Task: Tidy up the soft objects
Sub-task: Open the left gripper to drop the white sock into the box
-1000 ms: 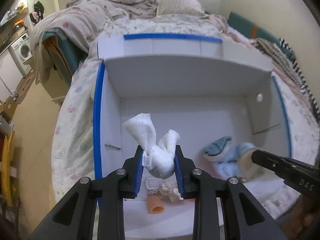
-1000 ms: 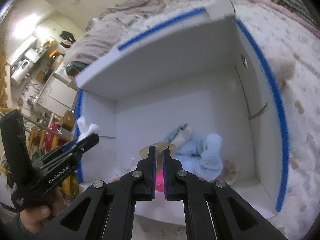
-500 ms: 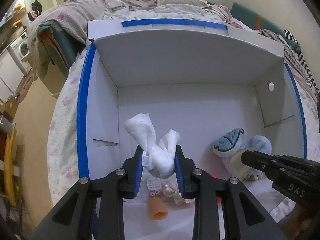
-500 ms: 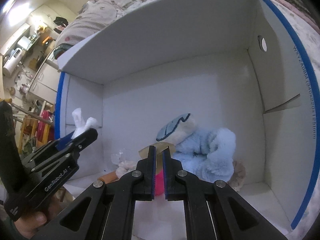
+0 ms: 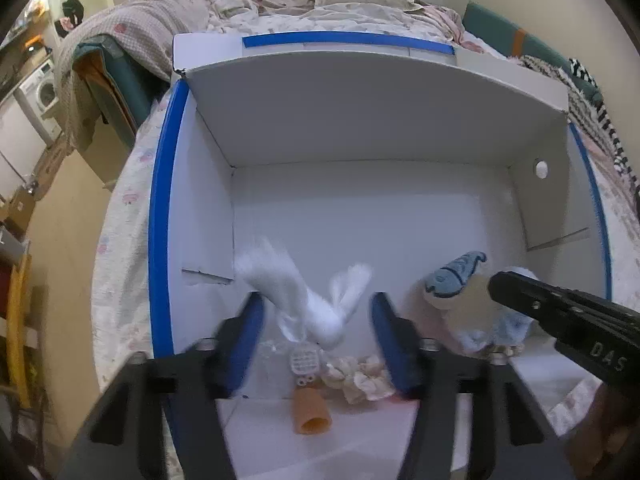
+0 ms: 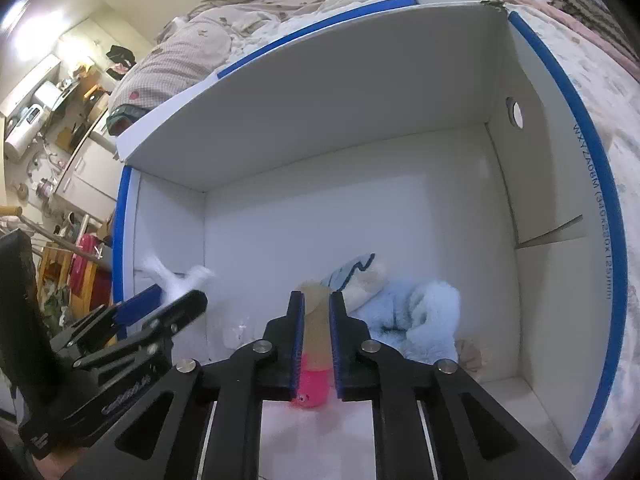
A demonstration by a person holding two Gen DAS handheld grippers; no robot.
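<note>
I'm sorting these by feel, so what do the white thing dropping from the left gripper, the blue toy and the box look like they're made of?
White bundle: looks like knotted terry cloth, matte and fuzzy, though blurred. Blue toy: plush, fluffy pile. Box: seemingly white cardboard, smooth with creased flaps and blue edging.

One white box (image 5: 192,216) is holding one blue plush toy (image 6: 424,312), one white cloth (image 5: 308,304), one cream scrunchie (image 5: 360,376), and one orange finger puppet (image 5: 310,410).
</note>
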